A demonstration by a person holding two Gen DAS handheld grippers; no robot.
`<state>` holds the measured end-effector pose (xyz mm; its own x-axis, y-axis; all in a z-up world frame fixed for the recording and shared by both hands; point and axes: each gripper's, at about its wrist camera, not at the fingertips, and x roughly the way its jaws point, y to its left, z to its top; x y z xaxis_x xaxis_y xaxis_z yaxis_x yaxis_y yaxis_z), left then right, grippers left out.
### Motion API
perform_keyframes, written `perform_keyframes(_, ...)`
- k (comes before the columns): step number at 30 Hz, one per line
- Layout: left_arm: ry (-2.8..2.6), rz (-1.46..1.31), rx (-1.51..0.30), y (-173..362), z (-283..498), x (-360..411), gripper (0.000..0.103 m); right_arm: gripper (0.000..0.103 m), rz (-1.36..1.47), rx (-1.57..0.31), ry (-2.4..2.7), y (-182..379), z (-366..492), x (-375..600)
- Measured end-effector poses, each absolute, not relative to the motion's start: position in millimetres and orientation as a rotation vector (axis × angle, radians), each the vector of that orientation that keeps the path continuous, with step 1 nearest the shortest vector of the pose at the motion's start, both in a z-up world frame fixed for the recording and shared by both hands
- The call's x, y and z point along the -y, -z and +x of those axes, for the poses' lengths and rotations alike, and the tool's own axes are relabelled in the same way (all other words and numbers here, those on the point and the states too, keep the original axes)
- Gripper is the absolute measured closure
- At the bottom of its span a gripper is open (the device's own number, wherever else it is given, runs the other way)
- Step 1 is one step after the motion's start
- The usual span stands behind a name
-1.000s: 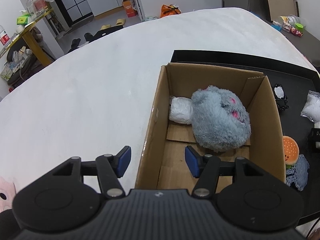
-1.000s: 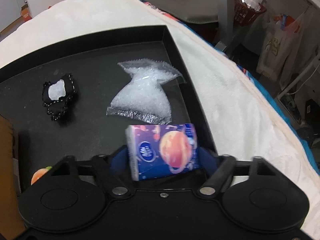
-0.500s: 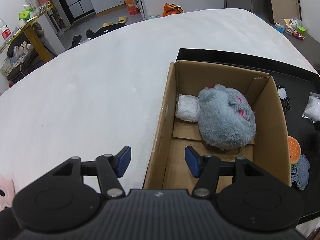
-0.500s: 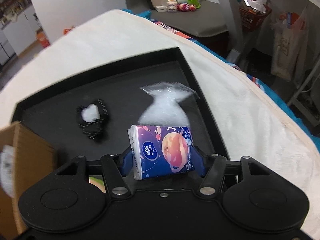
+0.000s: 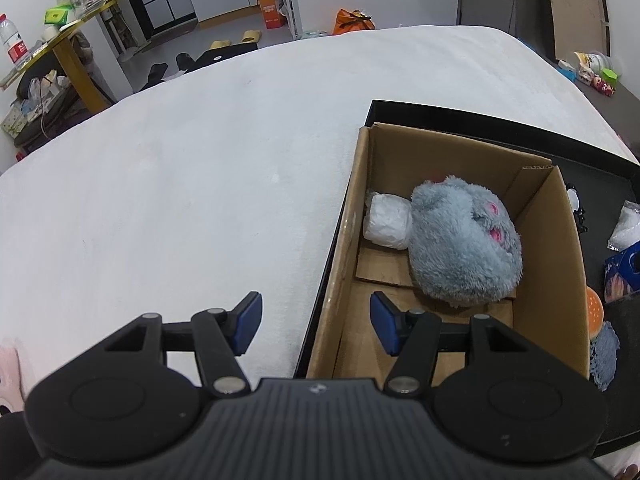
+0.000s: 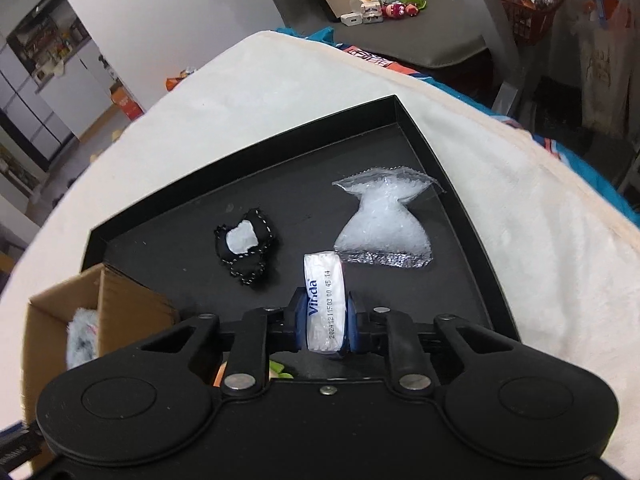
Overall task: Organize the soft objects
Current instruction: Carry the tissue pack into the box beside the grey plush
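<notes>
The right hand-held gripper (image 6: 323, 322) is clamped on a tissue pack (image 6: 324, 300), held edge-on above the black tray (image 6: 448, 184). The left hand-held gripper (image 5: 316, 322) hangs apart, empty, over the cardboard box (image 5: 560, 264). Squeezed so narrow, the slick pack could slip out before reaching the box.

The box (image 5: 552, 280) is brown. The fluffy toy (image 5: 460, 244) is grey with pink spots. The tray (image 6: 288, 184) is black. The tissue pack (image 6: 324, 304) is white with blue letters.
</notes>
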<state>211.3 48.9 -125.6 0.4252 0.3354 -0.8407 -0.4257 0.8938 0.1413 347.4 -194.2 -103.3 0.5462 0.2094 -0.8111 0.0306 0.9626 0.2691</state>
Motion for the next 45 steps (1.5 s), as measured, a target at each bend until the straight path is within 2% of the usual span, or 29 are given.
perform_keyframes(23,-0.414,-0.166,-0.990,122.8,194.9,-69.6,0.046,0.084,0.407,-0.832,-0.355,42.1,324.2,174.9)
perform_keyframes(31,-0.382,-0.188,-0.982,123.4,191.5,-71.6,0.052,0.084,0.410,-0.807,-0.462,33.8,322.4,155.8)
perform_keyframes(36,-0.360,-0.208,-0.983,123.4,191.0,-73.1,0.061,0.083,0.386,-0.809,-0.515,32.7,319.9,138.7)
perform_keyframes(45,-0.331,-0.239,-0.994,128.2,191.8,-77.4,0.071,0.083,0.341,-0.834,-0.596,35.0,314.7,107.8)
